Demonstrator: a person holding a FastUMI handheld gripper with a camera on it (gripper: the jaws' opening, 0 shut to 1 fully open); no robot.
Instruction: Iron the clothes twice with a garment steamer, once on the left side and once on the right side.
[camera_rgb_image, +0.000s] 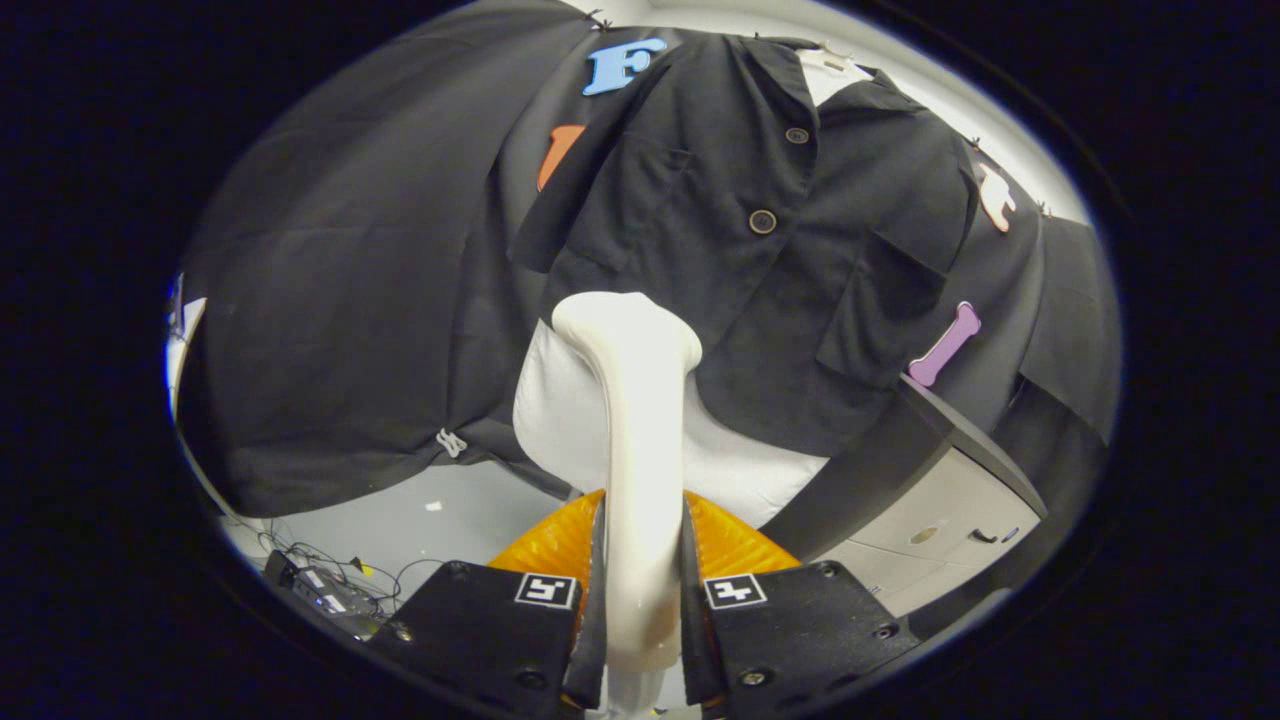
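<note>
A white garment steamer (640, 420) stands upright between my fingers, and my gripper (642, 590) is shut on its handle. Its head reaches up to the lower hem of a black short-sleeved shirt (760, 250) hanging ahead on the booth wall. The head sits against the hem on the side nearer the large black cloth, below a chest pocket. The shirt has buttons down its front and a pocket on each side. Below the hem shows something white (560, 420) that the shirt hangs over.
A cabinet (940, 510) with pale drawers and a dark top stands beside the shirt, opposite the black cloth. Cables and a power strip (330, 585) lie on the pale floor near the cloth's bottom edge. Black cloth (350, 300) drapes the wall beside the shirt.
</note>
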